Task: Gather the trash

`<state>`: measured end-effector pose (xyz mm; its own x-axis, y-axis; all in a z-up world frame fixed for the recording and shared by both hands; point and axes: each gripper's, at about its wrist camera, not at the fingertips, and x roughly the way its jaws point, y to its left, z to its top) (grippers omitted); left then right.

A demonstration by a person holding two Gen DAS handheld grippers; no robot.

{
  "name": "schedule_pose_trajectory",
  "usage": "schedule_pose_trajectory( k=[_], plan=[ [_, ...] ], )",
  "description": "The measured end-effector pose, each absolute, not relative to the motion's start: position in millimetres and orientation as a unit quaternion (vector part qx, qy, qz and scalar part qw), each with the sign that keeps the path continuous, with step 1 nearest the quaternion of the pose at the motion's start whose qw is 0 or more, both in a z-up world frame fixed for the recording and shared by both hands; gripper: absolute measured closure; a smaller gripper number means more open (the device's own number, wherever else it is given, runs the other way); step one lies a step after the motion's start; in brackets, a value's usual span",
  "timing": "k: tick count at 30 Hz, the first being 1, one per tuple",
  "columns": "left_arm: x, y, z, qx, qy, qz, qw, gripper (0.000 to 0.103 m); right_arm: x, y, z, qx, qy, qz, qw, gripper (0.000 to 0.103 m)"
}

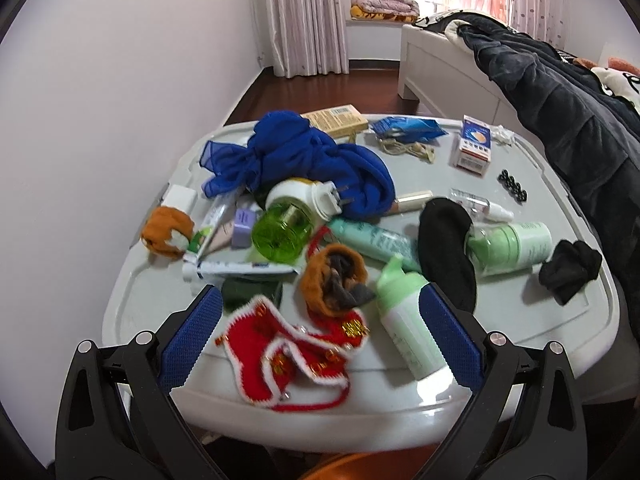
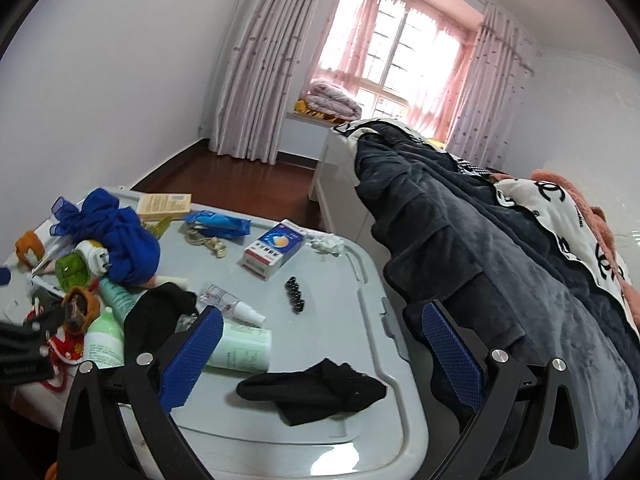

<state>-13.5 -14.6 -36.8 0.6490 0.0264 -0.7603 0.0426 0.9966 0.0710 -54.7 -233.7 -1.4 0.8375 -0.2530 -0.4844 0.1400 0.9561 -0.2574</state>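
A grey plastic lid [image 1: 520, 320] serves as a table and is strewn with clutter. My left gripper [image 1: 320, 328] is open, hovering over a red knitted pouch [image 1: 288, 352] and an orange knitted pouch [image 1: 332, 280] at the near edge. A crumpled white tissue [image 1: 502, 135] lies at the far right corner; it also shows in the right wrist view [image 2: 328, 245]. A blue wrapper [image 1: 408, 127] and a medicine box [image 1: 474, 145] lie at the back. My right gripper [image 2: 320, 352] is open above a black sock [image 2: 316, 390] on the lid [image 2: 360, 420].
A blue scarf [image 1: 296, 156], a green plug-in device [image 1: 284, 226], tubes, green bottles [image 1: 404, 332], a spray bottle [image 2: 232, 304] and black socks [image 1: 448, 252] crowd the lid. A bed with a dark blanket [image 2: 460, 248] stands right beside it. A wall is to the left.
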Motion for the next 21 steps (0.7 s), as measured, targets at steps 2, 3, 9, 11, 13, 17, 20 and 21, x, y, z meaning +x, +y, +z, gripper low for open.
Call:
schedule_pose_trajectory(
  k=[2, 3, 9, 11, 13, 17, 20, 21],
  plan=[
    [-16.2, -22.4, -43.0, 0.039, 0.428, 0.000, 0.903, 0.007, -56.0, -235.8, 0.4, -0.101, 0.263, -0.103, 0.954, 0.004],
    [-17.0, -28.5, -48.8, 0.036, 0.439, -0.002, 0.898, 0.007, -56.2, -236.4, 1.2, -0.100, 0.262, -0.104, 0.954, 0.004],
    [-13.9, -60.8, -68.2, 0.050, 0.452, -0.002, 0.890, 0.007, -61.6, -245.3, 4.9, -0.089, 0.258, -0.103, 0.956, 0.004],
    [-9.6, -66.5, -74.7, 0.050, 0.461, -0.002, 0.886, 0.007, -62.4, -247.4, 5.2, -0.087, 0.258, -0.104, 0.957, 0.004],
    [-6.0, -69.1, -80.6, 0.049, 0.469, 0.004, 0.882, 0.007, -63.2, -250.7, 5.5, -0.084, 0.258, -0.105, 0.957, 0.004],
    [-6.9, -77.3, -82.7, 0.048, 0.466, 0.016, 0.883, 0.008, -64.3, -259.4, 6.4, -0.074, 0.259, -0.108, 0.957, 0.004],
    [-6.4, -86.6, -83.8, 0.060, 0.459, 0.020, 0.886, 0.008, -64.7, -263.1, 5.8, -0.071, 0.260, -0.110, 0.957, 0.004],
    [-5.4, -89.5, -85.1, 0.064, 0.458, 0.023, 0.886, 0.008, -64.6, -263.7, 5.6, -0.070, 0.260, -0.110, 0.957, 0.004]
  ],
)
